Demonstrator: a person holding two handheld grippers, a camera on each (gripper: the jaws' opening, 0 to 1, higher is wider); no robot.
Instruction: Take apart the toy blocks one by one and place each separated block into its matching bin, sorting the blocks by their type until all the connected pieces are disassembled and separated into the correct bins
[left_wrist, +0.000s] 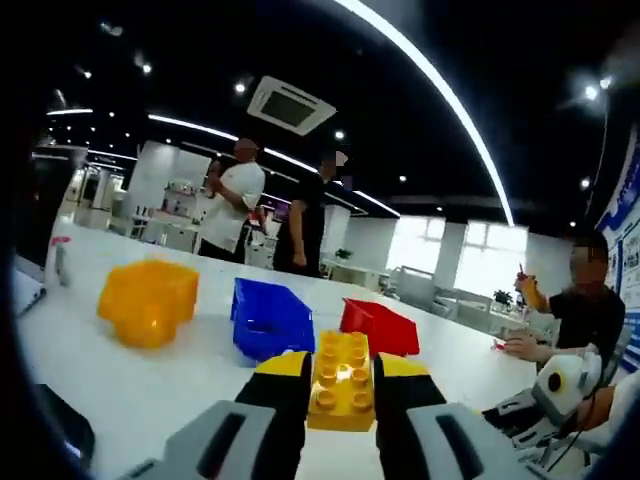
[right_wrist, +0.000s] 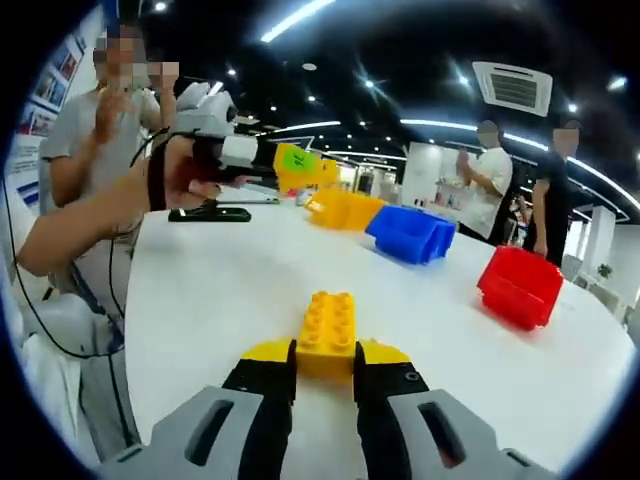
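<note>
In the left gripper view my left gripper (left_wrist: 340, 372) is shut on a yellow studded block (left_wrist: 340, 380), held up above the white table (left_wrist: 150, 390). Behind it stand three bins in a row: yellow (left_wrist: 148, 300), blue (left_wrist: 272, 320) and red (left_wrist: 380, 327). In the right gripper view my right gripper (right_wrist: 326, 358) is shut on another yellow block (right_wrist: 328, 330) just over the table (right_wrist: 220, 290). The left gripper (right_wrist: 268, 165) shows at the upper left in a hand, carrying its yellow block (right_wrist: 295, 163). The yellow bin (right_wrist: 345, 208), blue bin (right_wrist: 412, 233) and red bin (right_wrist: 520, 285) lie beyond.
A black flat device (right_wrist: 210, 213) lies on the table near the person's arm (right_wrist: 80, 220). Two people (left_wrist: 232, 205) stand behind the far edge, and another sits at the right (left_wrist: 580, 310). A laptop edge (left_wrist: 25, 285) and a small bottle (left_wrist: 60, 262) are at the left.
</note>
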